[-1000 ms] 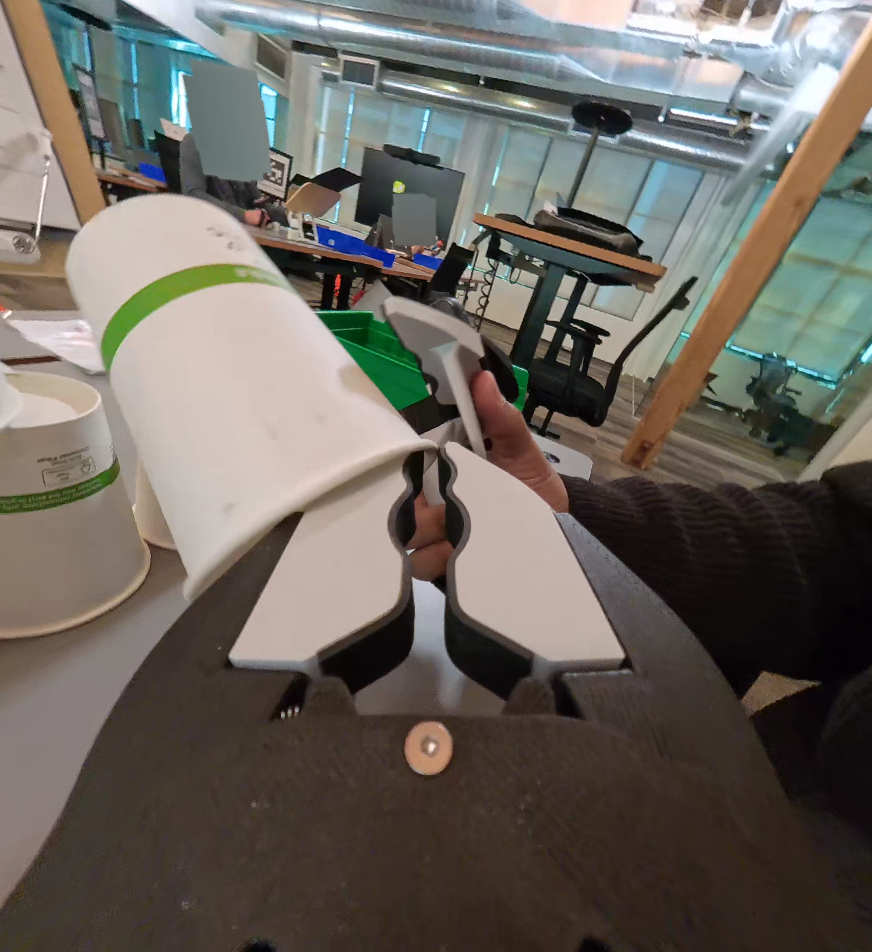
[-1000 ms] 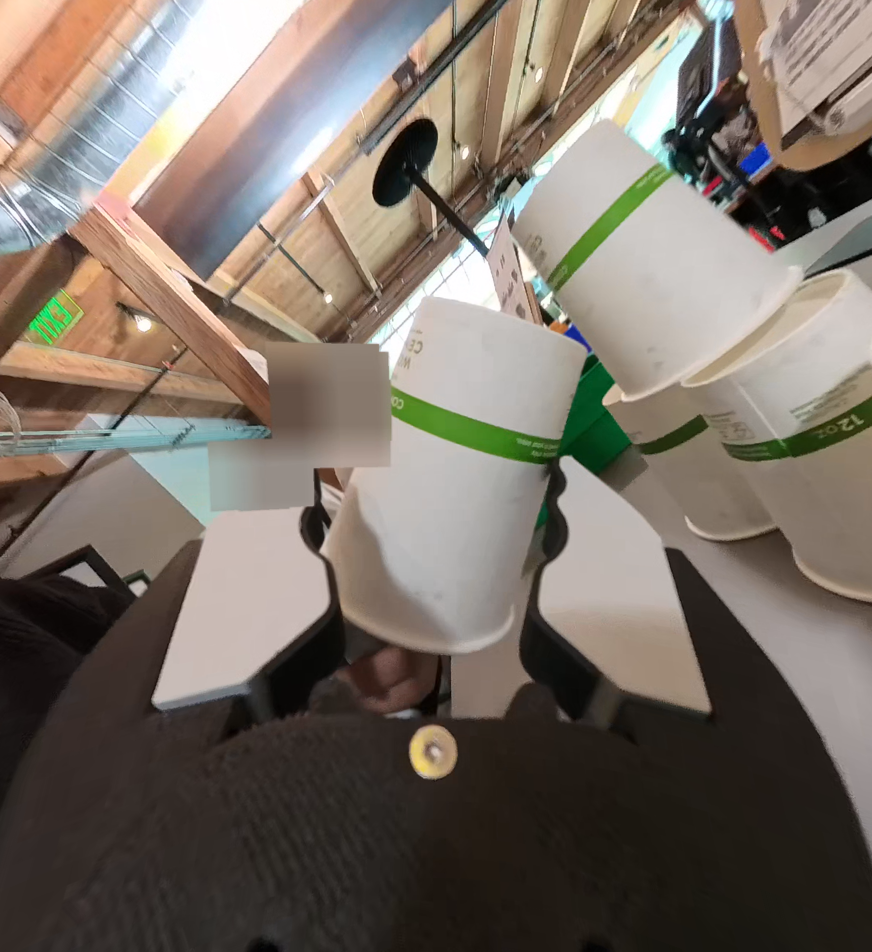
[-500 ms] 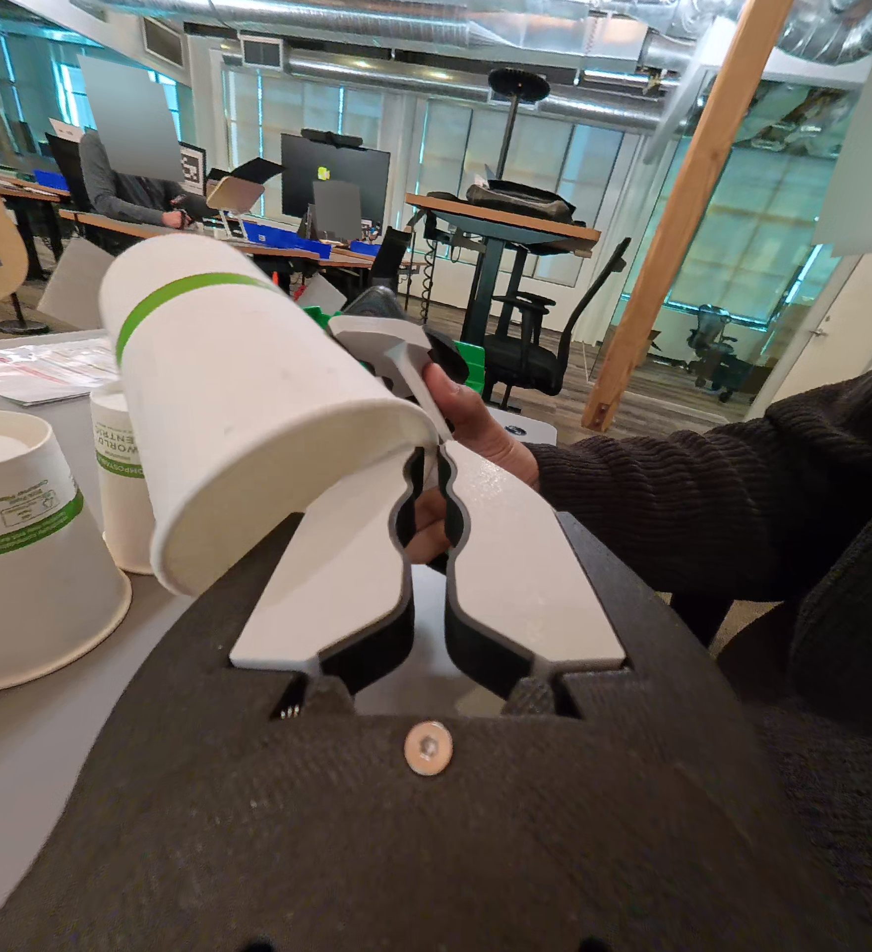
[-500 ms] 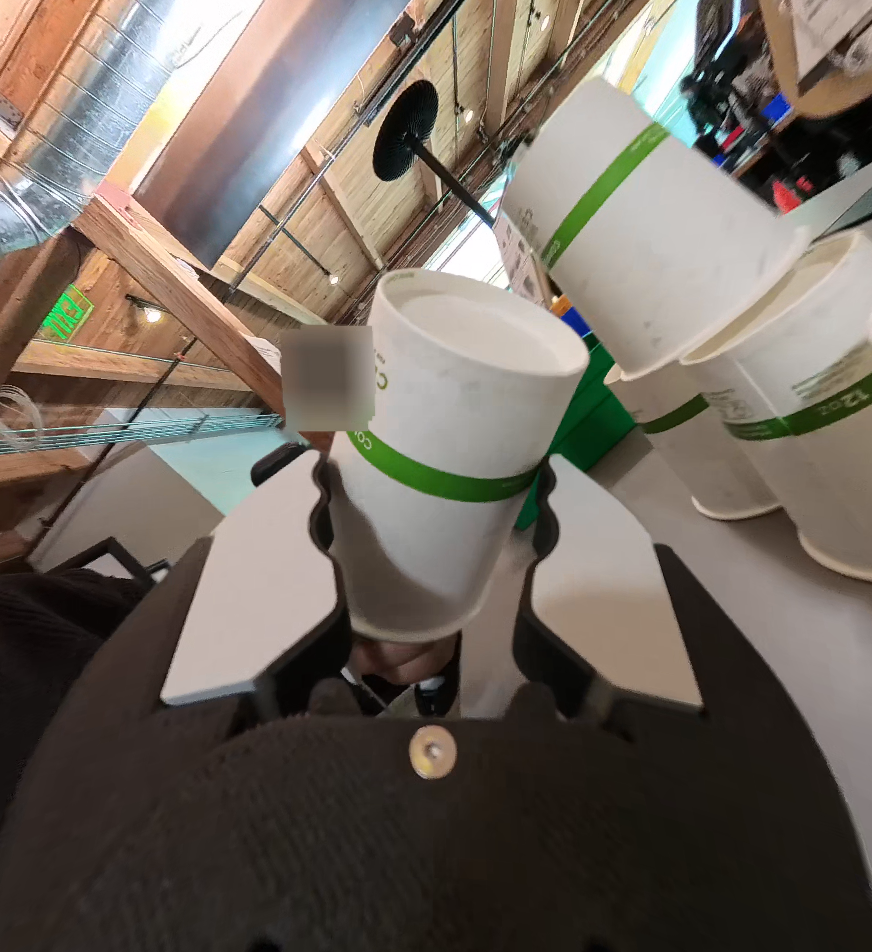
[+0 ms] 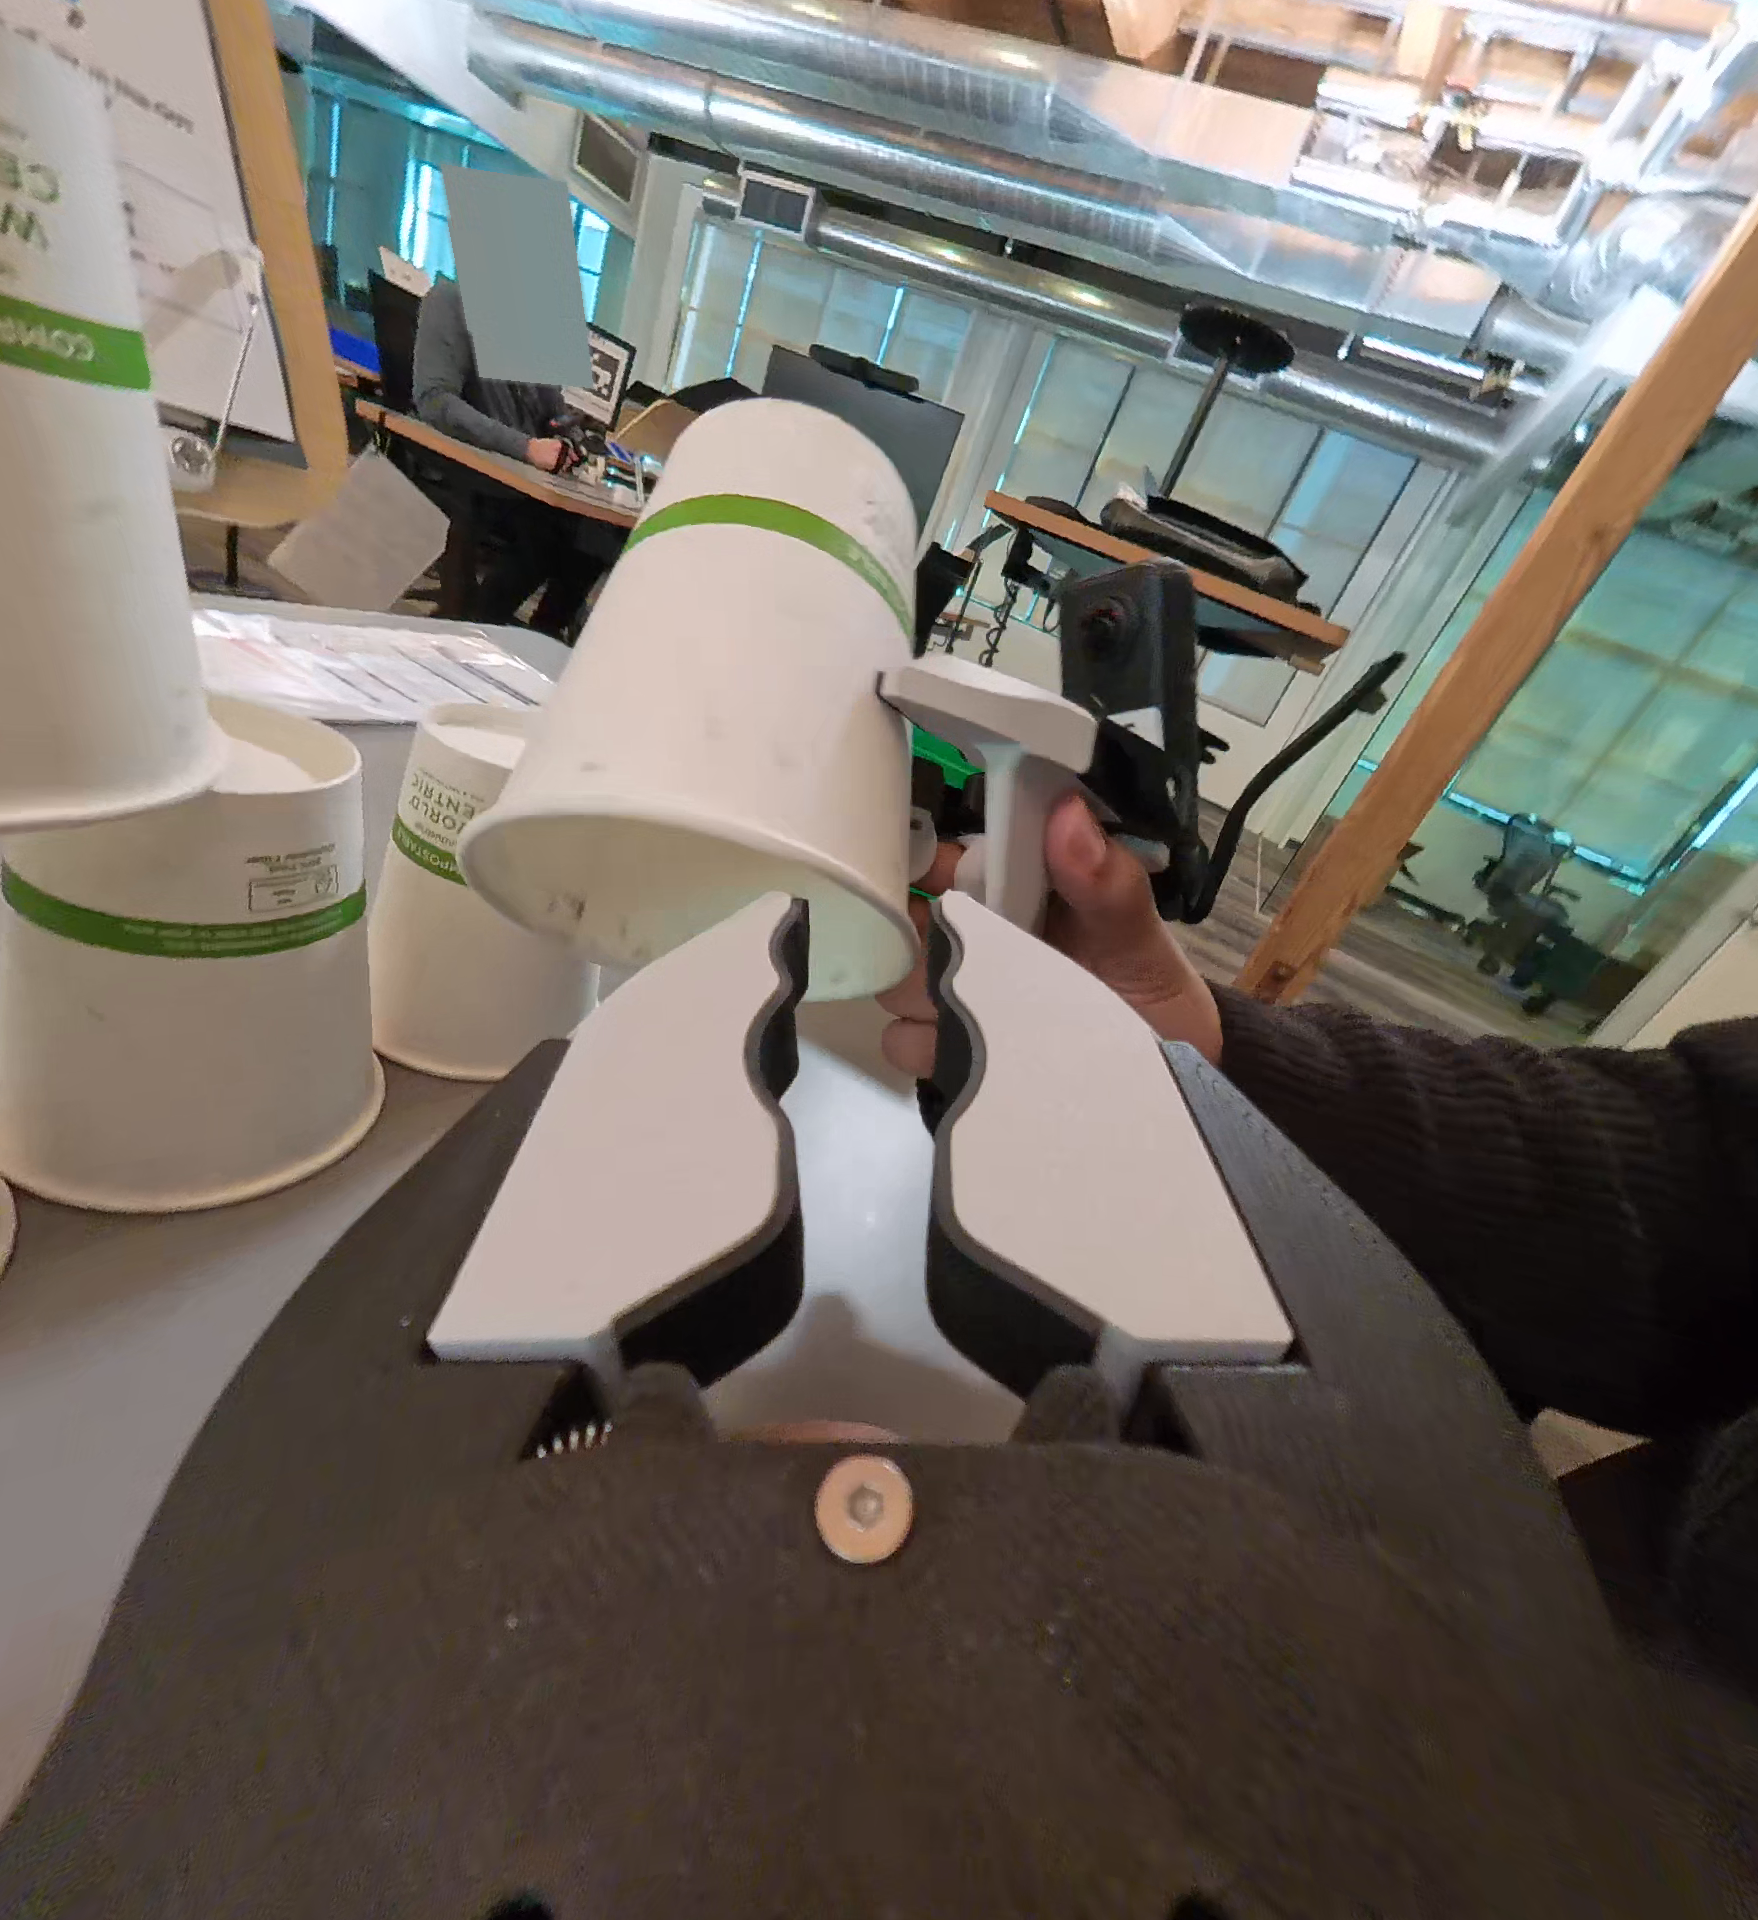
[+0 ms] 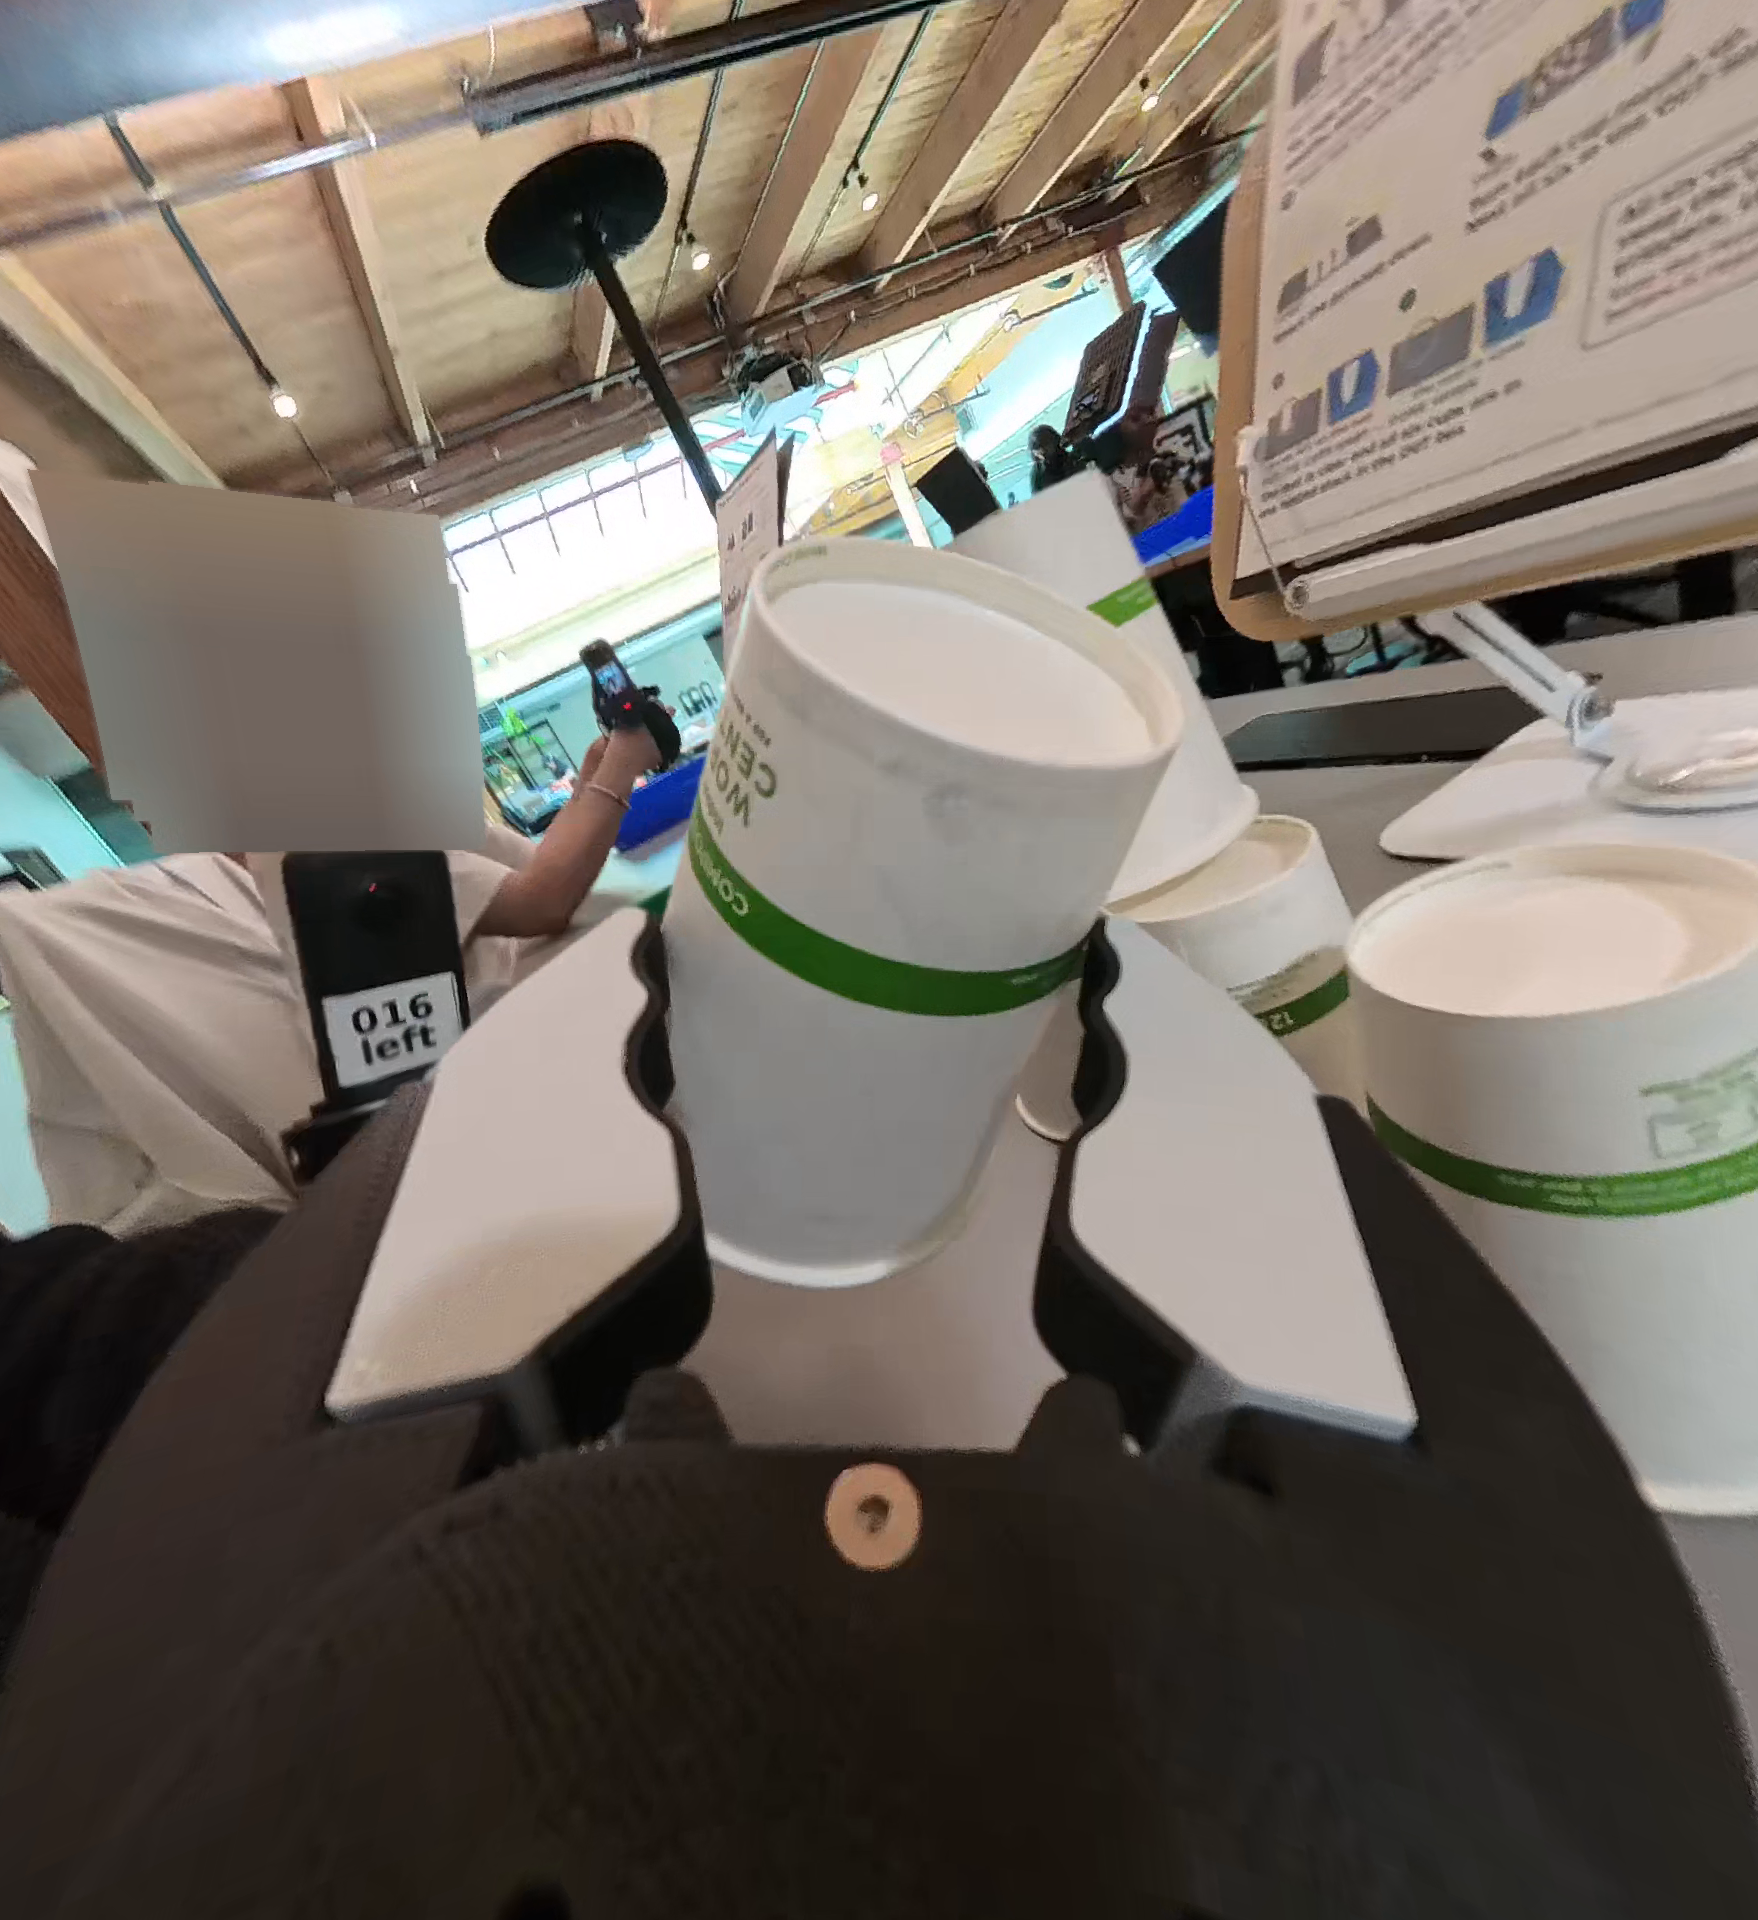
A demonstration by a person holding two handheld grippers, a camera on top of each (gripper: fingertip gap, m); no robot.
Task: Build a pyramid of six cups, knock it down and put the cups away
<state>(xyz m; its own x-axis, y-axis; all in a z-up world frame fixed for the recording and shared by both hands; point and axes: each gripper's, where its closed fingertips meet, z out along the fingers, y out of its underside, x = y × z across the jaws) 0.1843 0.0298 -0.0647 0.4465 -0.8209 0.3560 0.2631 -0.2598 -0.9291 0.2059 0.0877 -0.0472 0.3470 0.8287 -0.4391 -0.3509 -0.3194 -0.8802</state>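
Note:
A white paper cup with a green band [image 6: 906, 831] is upside down and tilted, clamped at the band between both pads of my right gripper [image 6: 873, 966]. In the left wrist view the same cup [image 5: 740, 707] hangs in the air with one right-gripper finger [image 5: 989, 717] against its side. My left gripper [image 5: 864, 935] is open. The cup's rim lies between its fingertips [image 5: 958, 935], and neither pad presses on it. The left gripper's black body [image 6: 371, 935] shows to the left of the cup in the right wrist view.
Several upside-down white cups stand on the grey table [image 5: 75, 1403]: one at left [image 5: 179, 997], one behind it [image 5: 459, 883], one stacked on top [image 5: 23, 468]. Cups also stand to the right [image 6: 1581, 1143]. A clipboard stand with a sheet [image 6: 1529, 260] is at the far right.
My left gripper was pinched shut on the cup's rim and has now opened off it. My right gripper closed onto the cup, still holds it, and both views have swung.

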